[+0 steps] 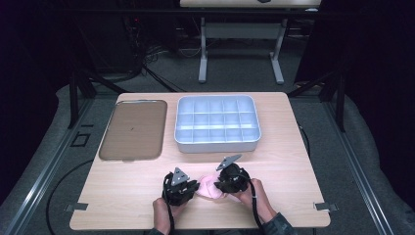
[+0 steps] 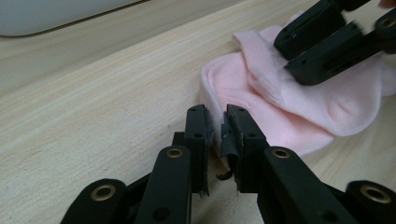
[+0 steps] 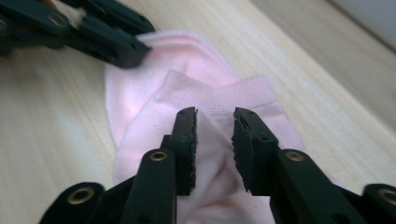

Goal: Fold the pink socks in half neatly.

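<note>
A pale pink sock (image 1: 207, 188) lies folded on the wooden table near its front edge, between my two grippers. In the left gripper view, my left gripper (image 2: 217, 123) stands at the sock's (image 2: 289, 107) folded edge, jaws a narrow gap apart, with the edge just at their tips and not pinched. The right gripper (image 2: 286, 57) rests on the sock's far side. In the right gripper view, my right gripper (image 3: 215, 121) hovers over the sock's ribbed cuff (image 3: 219, 100) with its jaws apart and the fabric lying loose below them. The left gripper (image 3: 142, 44) reaches in at the top left.
A grey plastic box (image 1: 182, 141) with several compartments stands at the table's back middle. A flat brown tray (image 1: 132, 129) lies to its left. The table's front edge (image 1: 195, 228) runs close behind the hands.
</note>
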A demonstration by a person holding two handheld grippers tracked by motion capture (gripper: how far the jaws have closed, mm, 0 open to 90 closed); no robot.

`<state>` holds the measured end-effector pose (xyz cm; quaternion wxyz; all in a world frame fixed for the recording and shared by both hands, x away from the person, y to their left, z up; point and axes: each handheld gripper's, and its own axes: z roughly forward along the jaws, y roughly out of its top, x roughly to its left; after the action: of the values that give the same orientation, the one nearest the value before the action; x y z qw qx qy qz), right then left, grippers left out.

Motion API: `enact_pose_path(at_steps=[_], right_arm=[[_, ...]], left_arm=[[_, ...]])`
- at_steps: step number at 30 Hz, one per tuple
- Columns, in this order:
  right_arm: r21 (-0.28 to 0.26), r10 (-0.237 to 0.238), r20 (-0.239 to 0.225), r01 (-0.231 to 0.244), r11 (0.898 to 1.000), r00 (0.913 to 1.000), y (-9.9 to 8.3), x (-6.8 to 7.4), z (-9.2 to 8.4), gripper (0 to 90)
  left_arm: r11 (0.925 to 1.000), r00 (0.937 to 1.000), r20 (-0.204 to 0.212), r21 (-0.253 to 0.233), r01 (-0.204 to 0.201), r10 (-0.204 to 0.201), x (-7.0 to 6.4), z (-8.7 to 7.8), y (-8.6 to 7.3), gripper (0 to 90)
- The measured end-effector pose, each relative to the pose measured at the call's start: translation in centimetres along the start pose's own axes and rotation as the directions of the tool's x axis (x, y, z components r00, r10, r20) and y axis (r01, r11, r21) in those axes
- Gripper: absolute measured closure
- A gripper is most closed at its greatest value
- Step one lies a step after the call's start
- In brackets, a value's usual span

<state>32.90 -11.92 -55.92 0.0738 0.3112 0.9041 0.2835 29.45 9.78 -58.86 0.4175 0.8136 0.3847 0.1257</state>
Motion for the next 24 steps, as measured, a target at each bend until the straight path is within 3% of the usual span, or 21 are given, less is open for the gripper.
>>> enact_pose_path(at_steps=[4, 6, 8, 12, 13, 16, 22, 24], right_arm=[[-0.014, -0.001, 0.018, 0.001, 1.000, 0.9998, -0.3, 0.1, 0.1, 83.7], [-0.024, -0.002, 0.017, 0.002, 1.000, 0.9999, -0.4, 0.2, 0.2, 86.9], [-0.029, -0.012, 0.022, 0.013, 1.000, 0.9997, -0.5, 0.2, 0.2, 88.5], [-0.030, -0.014, 0.030, 0.015, 0.999, 0.9995, -0.5, 0.4, 0.2, 89.3], [-0.030, -0.015, 0.028, 0.016, 0.999, 0.9995, -0.5, 0.3, 0.1, 89.4], [-0.050, -0.005, 0.003, 0.005, 0.999, 1.0000, -0.7, 0.2, -0.2, 89.7], [-0.123, -0.007, -0.036, 0.003, 0.992, 0.9993, -0.1, 0.7, -1.5, 89.9], [-0.168, -0.009, -0.044, 0.001, 0.986, 0.9990, 0.2, 0.8, -2.1, 89.9]], left_arm=[[0.9997, 0.9999, -0.004, -0.023, 0.010, -0.011, 0.0, -0.5, 0.0, 74.2], [0.9998, 0.9999, -0.011, -0.022, 0.000, -0.001, -0.1, -0.6, 0.0, 80.4], [1.0000, 0.9997, -0.023, -0.003, -0.002, 0.002, -0.1, -0.6, -0.2, 86.0], [1.0000, 0.9998, -0.017, 0.003, 0.001, -0.001, -0.1, -0.4, -0.2, 87.2], [0.9998, 0.9998, -0.007, -0.001, 0.019, -0.019, 0.0, -0.4, -0.2, 87.2], [0.9997, 0.9997, 0.000, -0.003, 0.023, -0.023, 0.1, -0.3, -0.3, 87.2], [0.9997, 0.9997, 0.006, -0.002, 0.025, -0.025, 0.3, -0.3, -0.3, 87.2], [0.9995, 0.9995, 0.012, -0.004, 0.030, -0.030, 0.4, -0.3, -0.3, 87.1]])
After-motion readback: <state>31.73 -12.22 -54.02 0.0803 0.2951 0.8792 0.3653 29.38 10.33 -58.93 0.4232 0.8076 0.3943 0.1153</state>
